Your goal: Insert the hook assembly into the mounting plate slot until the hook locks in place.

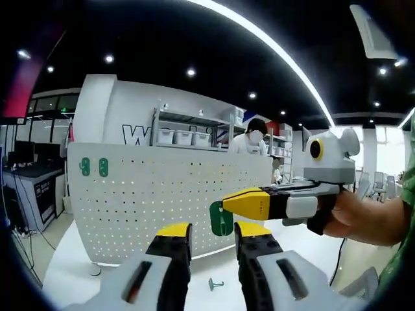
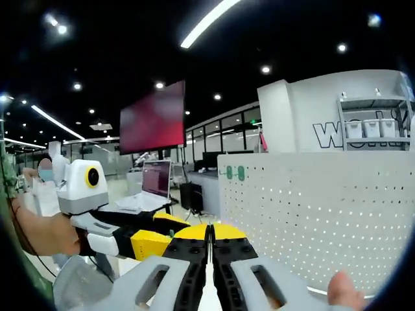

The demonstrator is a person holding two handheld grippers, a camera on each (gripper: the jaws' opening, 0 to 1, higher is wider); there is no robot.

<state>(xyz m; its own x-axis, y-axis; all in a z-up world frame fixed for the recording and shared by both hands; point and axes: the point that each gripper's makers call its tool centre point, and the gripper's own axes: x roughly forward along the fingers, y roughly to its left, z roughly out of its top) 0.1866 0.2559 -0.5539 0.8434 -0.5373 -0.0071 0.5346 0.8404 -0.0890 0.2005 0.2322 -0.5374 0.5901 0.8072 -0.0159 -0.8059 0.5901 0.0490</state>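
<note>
A white perforated mounting plate (image 1: 149,201) stands upright on the white table. One green hook piece (image 1: 220,220) sits on its lower right part, and two more green pieces (image 1: 94,167) sit at its upper left. My left gripper (image 1: 213,234) is open and holds nothing, with the lower green piece seen beyond its gap. My right gripper (image 1: 245,202), held by a hand, points its yellow tip at that piece from the right. In the right gripper view my right gripper (image 2: 209,234) is shut with nothing seen between its jaws. A small loose hook (image 1: 215,284) lies on the table.
The plate (image 2: 324,214) also fills the right of the right gripper view, with a person's hand (image 2: 343,289) low beside it. Shelves with bins (image 1: 188,136) and a person stand behind the plate. A desk with a laptop (image 2: 155,184) is further back.
</note>
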